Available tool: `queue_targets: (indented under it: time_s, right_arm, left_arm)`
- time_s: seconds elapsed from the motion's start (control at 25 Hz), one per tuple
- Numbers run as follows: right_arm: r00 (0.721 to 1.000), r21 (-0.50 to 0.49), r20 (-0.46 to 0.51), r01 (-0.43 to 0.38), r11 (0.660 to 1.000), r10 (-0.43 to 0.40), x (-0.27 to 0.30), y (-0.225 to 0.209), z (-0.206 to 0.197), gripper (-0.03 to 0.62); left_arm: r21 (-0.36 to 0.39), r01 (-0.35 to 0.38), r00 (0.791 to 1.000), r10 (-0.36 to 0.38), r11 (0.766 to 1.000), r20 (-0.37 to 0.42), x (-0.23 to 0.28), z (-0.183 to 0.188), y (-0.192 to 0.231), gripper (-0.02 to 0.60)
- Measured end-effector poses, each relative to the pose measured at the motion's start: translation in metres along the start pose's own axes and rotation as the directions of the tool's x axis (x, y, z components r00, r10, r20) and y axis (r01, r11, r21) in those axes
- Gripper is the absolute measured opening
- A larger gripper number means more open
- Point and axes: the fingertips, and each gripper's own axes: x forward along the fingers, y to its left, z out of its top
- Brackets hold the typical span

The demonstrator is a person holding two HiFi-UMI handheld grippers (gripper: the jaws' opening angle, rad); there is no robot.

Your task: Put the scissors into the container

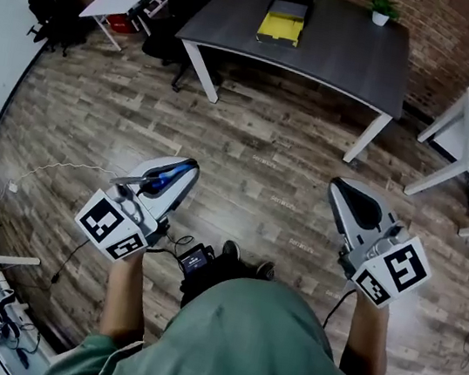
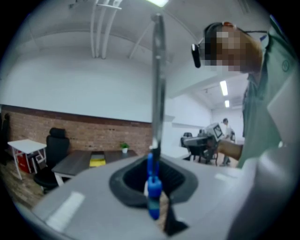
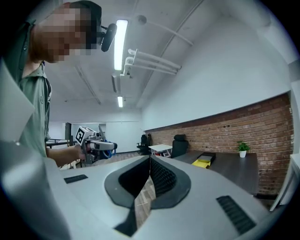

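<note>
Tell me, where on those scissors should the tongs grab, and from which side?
Probably the scissors by their blue handle, side-on across it, as the left tongs do now: it is thick enough to pinch, and the thin blade sticks out clear of the pads.

The head view looks from the person's head steeply down on the wooden floor (image 1: 265,161), with the left gripper (image 1: 186,168) and the right gripper (image 1: 339,186) close below and the dark table (image 1: 343,58) far ahead. Each gripper view sits close behind its own jaws and faces about level across the room. All three views share the table, its yellow container (image 1: 281,25) and the plant (image 1: 382,6); each gripper view also catches the other gripper
</note>
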Motion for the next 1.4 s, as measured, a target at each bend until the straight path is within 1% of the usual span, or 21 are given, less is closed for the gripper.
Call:
queue_targets:
  time_s: [0.08,0.16,0.24,0.32,0.36,0.4,0.44,0.48,0.56,0.68,1.08,1.24,1.4]
  right_arm:
    - [1.000,0.000,0.003,-0.002,1.000,0.002,0.007,-0.011,0.006,0.005]
    - [1.000,-0.016,-0.001,-0.009,1.000,0.009,0.017,-0.024,0.012,0.005]
    - [1.000,-0.044,-0.009,-0.007,0.999,0.007,0.021,-0.028,0.009,0.005]
    - [1.000,-0.067,0.000,0.010,0.998,-0.010,0.018,-0.024,-0.005,0.006]
    - [1.000,-0.062,0.012,0.021,0.998,-0.020,0.014,-0.022,-0.011,0.005]
    - [0.999,-0.038,0.016,0.033,0.999,-0.032,0.010,-0.021,-0.017,0.006]
    - [0.999,-0.003,0.003,0.048,0.999,-0.048,0.006,-0.024,-0.020,0.006]
    - [0.998,0.017,-0.012,0.066,0.998,-0.066,0.006,-0.035,-0.016,0.005]
    - [0.995,0.007,-0.021,0.096,0.995,-0.096,0.014,-0.063,0.001,0.005]
    - [0.993,0.001,-0.030,0.117,0.993,-0.117,0.037,-0.082,0.005,0.005]
    - [0.985,-0.011,-0.035,0.167,0.986,-0.168,0.130,-0.112,0.027,0.005]
    - [0.982,-0.013,-0.047,0.182,0.983,-0.182,0.167,-0.124,0.028,0.005]
    - [0.980,-0.012,-0.047,0.193,0.981,-0.194,0.194,-0.133,0.033,0.005]
  left_arm:
    - [0.004,0.001,1.000,-0.001,1.000,-0.001,0.009,0.008,0.008,0.029]
    - [0.001,-0.007,1.000,0.007,1.000,0.018,0.020,0.012,0.018,0.029]
    - [-0.007,-0.013,0.999,0.013,1.000,0.045,0.023,0.003,0.022,0.029]
    - [-0.007,0.005,0.998,-0.005,1.000,0.056,0.024,-0.016,0.018,0.029]
    - [-0.006,0.023,0.999,-0.022,1.000,0.044,0.026,-0.024,0.016,0.029]
    - [-0.009,0.041,0.999,-0.041,0.999,0.018,0.028,-0.027,0.014,0.029]
    - [-0.013,0.058,0.998,-0.058,0.998,-0.005,0.034,-0.025,0.015,0.029]
    - [-0.013,0.073,0.997,-0.073,0.997,-0.010,0.046,-0.017,0.020,0.029]
    - [-0.007,0.095,0.995,-0.095,0.995,0.013,0.074,0.001,0.040,0.029]
    - [-0.018,0.112,0.994,-0.111,0.994,0.022,0.090,0.003,0.066,0.029]
    - [-0.015,0.166,0.985,-0.165,0.986,0.054,0.116,0.015,0.171,0.029]
    - [-0.027,0.183,0.982,-0.181,0.983,0.053,0.125,0.011,0.209,0.029]
    - [-0.041,0.201,0.979,-0.199,0.979,0.042,0.134,0.004,0.236,0.029]
